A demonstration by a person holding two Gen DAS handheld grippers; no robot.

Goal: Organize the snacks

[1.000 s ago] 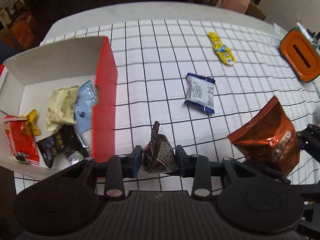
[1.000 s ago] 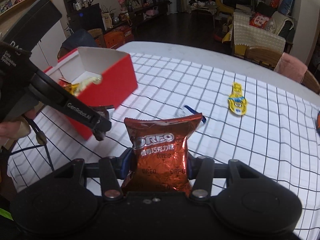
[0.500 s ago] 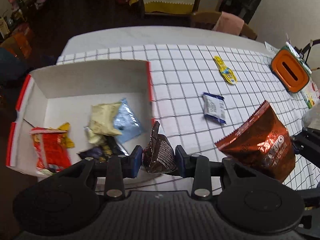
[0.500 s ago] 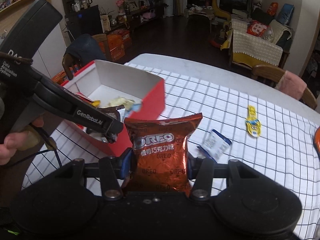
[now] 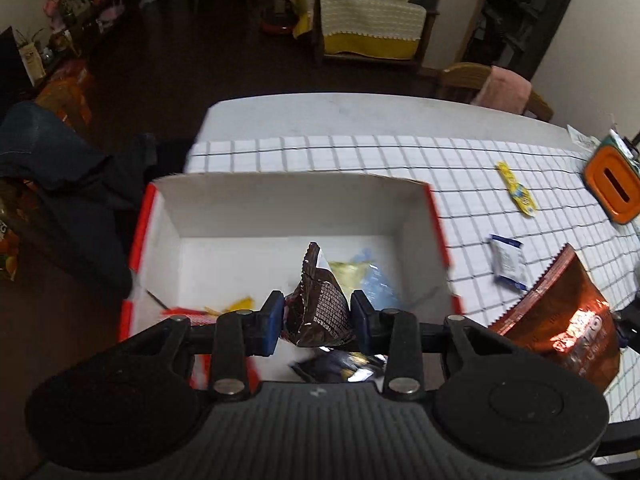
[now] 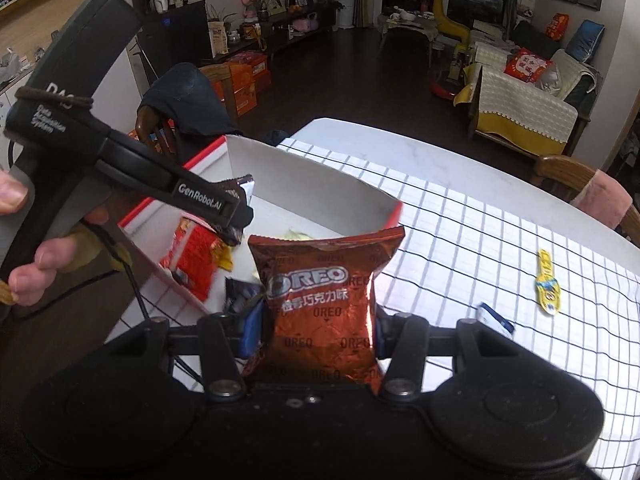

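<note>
- The left gripper (image 5: 318, 320) has travelled from beside the box (image 5: 416, 216) to a spot over its open top; a second ago the red wall stood to its left, now the white interior lies straight under it.
- Its jaws stay clamped on the brown packet (image 5: 318, 312), which hangs above the snacks already lying inside, not yet let go.
- The right gripper (image 6: 320, 336) has come along with it: its jaws stay pinched on the Oreo bag (image 6: 324, 304), now at the box's near right corner rather than out over the checked cloth (image 6: 500, 248).
- In the right view the left gripper (image 6: 234, 220) reaches in over the box's left side, with the packet's top edge poking out above it.
- Judgement: both carries are almost done; the brown packet looks ready to drop, the Oreo bag probably needs to go a little further in.
- Still out on the cloth to the right: a blue-and-white sachet (image 5: 507, 259) and, farther off, a yellow packet (image 5: 516, 192).
</note>
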